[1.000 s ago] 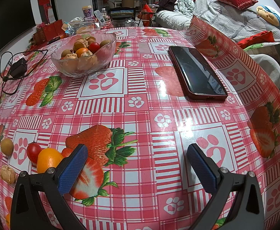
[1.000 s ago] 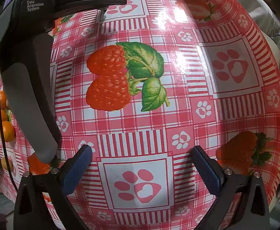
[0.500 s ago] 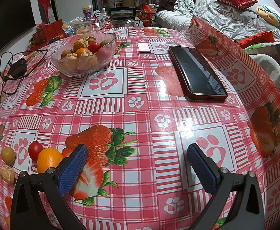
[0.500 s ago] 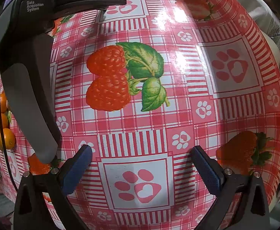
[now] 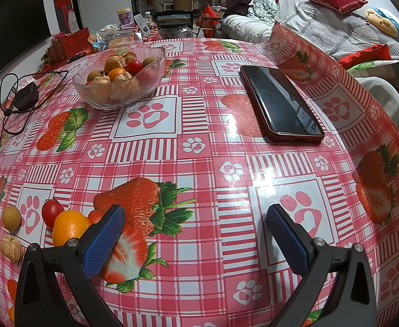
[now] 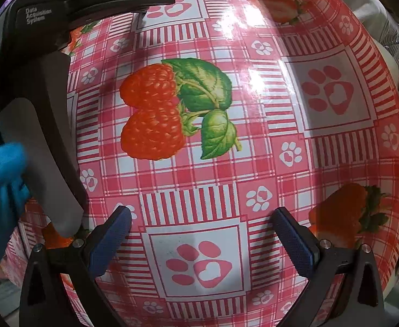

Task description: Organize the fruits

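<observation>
**Both grippers spread wide and empty; loose fruit at lower left, bowl far back**

Nearest in the left wrist view, the left gripper (image 5: 195, 234) sits at the bottom of the frame with its blue-padded fingers (image 5: 104, 241) spread wide, nothing between them. Just left of its left finger, at the lower left of the frame, loose fruit lies on the pink checked tablecloth (image 5: 199, 158): an orange (image 5: 69, 226) touching the finger's outer side in the picture, a cherry tomato (image 5: 52, 210) right behind it, a small tan longan (image 5: 11, 217) further left, and a wrinkled brown walnut (image 5: 10, 247) below that. All of it lies outside the jaws.

Past mid-frame on the right, a dark smartphone (image 5: 279, 102) in a red case lies flat. In the upper left, well apart from the gripper, a glass bowl (image 5: 119, 77) holds mixed fruit and nuts. Left of the bowl lies a black charger with cable (image 5: 24, 98).

In the right wrist view, the right gripper (image 6: 200, 238) is likewise wide open and empty, above a paw print on the cloth. The other gripper's black body (image 6: 35, 54) fills the upper left, and a blurred blue glove (image 6: 0, 169) shows at the left edge.
</observation>
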Tool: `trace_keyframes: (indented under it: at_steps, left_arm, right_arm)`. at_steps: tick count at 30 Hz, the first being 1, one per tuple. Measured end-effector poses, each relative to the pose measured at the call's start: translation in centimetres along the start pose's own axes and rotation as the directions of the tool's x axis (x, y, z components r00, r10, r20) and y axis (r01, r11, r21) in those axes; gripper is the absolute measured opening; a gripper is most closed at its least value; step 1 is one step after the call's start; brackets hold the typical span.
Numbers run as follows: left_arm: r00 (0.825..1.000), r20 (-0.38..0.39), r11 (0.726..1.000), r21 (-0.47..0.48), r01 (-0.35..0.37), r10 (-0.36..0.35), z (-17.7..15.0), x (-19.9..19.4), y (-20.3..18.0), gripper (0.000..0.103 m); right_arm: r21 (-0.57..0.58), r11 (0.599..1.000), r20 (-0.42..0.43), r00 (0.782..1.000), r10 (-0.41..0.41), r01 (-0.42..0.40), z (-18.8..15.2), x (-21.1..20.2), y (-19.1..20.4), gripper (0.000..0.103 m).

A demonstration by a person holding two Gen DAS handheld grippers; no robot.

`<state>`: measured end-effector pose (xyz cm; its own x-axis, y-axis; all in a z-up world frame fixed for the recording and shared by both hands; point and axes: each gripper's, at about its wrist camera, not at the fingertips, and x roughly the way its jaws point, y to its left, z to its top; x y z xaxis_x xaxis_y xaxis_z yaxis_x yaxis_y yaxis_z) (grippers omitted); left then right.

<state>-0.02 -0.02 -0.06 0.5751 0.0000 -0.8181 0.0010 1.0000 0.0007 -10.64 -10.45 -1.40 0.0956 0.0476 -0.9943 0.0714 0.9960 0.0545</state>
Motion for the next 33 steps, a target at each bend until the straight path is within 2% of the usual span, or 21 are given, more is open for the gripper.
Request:
trace_keyframes:
  at_steps: [4, 6, 8, 9, 12, 13, 15, 16, 18, 20, 21, 22, 23, 26, 31, 33]
  left_arm:
    - [1.0, -0.019, 1.0, 0.015, 0.002, -0.001, 0.1, 0.0, 0.0, 0.103]
    - [0.994, -0.112, 0.999, 0.042, 0.022, -0.017, 0.6, 0.1, 0.1, 0.103]
    - [0.977, -0.209, 0.997, 0.068, 0.046, -0.031, 1.4, 0.4, 0.1, 0.103]
    - [0.963, -0.265, 0.994, 0.088, 0.066, -0.04, 1.6, 0.5, 0.2, 0.103]
    - [0.935, -0.344, 0.989, 0.079, 0.126, -0.092, 2.8, 0.0, 1.1, 0.103]
    - [0.926, -0.358, 0.988, 0.05, 0.145, -0.118, 3.1, -0.8, 1.8, 0.103]
    - [0.926, -0.344, 0.984, 0.019, 0.176, -0.159, 3.7, -3.3, 3.3, 0.103]
    - [0.914, -0.362, 0.98, 0.01, 0.199, -0.182, 4.1, -4.9, 4.2, 0.103]
    - [0.912, -0.357, 0.974, 0.023, 0.226, -0.203, 4.1, -7.6, 6.0, 0.103]
    - [0.911, -0.353, 0.968, 0.05, 0.245, -0.212, 3.4, -10.1, 8.0, 0.103]
    - [0.919, -0.34, 0.969, 0.071, 0.236, -0.199, 2.4, -10.8, 8.9, 0.103]
    - [0.917, -0.325, 0.963, 0.059, 0.263, -0.231, 0.9, -11.8, 10.0, 0.103]
    - [0.917, -0.336, 0.965, 0.068, 0.252, -0.215, 0.2, -12.4, 10.9, 0.103]
    - [0.904, -0.389, 0.974, 0.063, 0.22, -0.179, -2.2, -13.6, 14.0, 0.103]
    - [0.868, -0.478, 0.983, 0.047, 0.176, -0.133, -5.7, -15.1, 18.3, 0.103]
    - [0.862, -0.494, 0.986, 0.053, 0.157, -0.111, -6.5, -15.8, 19.5, 0.103]
  right_arm:
    - [0.002, 1.0, -0.001, 1.0, 0.001, -0.001, -0.2, 0.1, 0.0, 0.103]
    - [0.001, 1.0, -0.003, 1.0, -0.002, 0.002, -0.2, 0.1, 0.0, 0.103]
    - [0.001, 1.0, -0.009, 1.0, -0.002, 0.002, -0.3, 0.1, 0.1, 0.103]
    - [0.001, 1.0, -0.013, 1.0, -0.002, 0.002, -0.2, 0.1, 0.1, 0.103]
    - [0.014, 1.0, -0.016, 1.0, -0.006, 0.006, 0.0, 0.1, 0.0, 0.103]
    - [0.02, 1.0, -0.012, 1.0, -0.004, 0.004, 0.0, 0.1, -0.1, 0.103]
    - [0.02, 1.0, -0.017, 1.0, 0.001, -0.001, 0.3, 0.1, -0.2, 0.103]
    - [0.018, 1.0, -0.021, 1.0, 0.008, -0.008, 0.6, 0.1, -0.3, 0.103]
    - [0.01, 1.0, -0.057, 0.998, 0.012, -0.012, 1.2, 0.3, -0.5, 0.103]
    - [0.005, 1.0, -0.087, 0.996, 0.01, -0.01, 1.9, 0.4, -0.6, 0.103]
    - [0.005, 1.0, -0.093, 0.996, 0.011, -0.011, 2.0, 0.2, -0.5, 0.103]
    - [0.006, 1.0, -0.082, 0.996, 0.019, -0.018, 1.8, -0.3, -0.3, 0.103]
    - [0.005, 0.999, -0.065, 0.997, 0.033, -0.032, 1.1, -1.1, 0.1, 0.103]
    - [-0.018, 0.997, -0.02, 0.997, 0.073, -0.074, 1.2, -3.6, 2.2, 0.103]
    - [-0.095, 0.989, 0.028, 0.992, 0.12, -0.117, 0.8, -7.1, 6.4, 0.103]
    - [-0.116, 0.985, 0.037, 0.99, 0.134, -0.129, 0.6, -8.5, 7.7, 0.103]
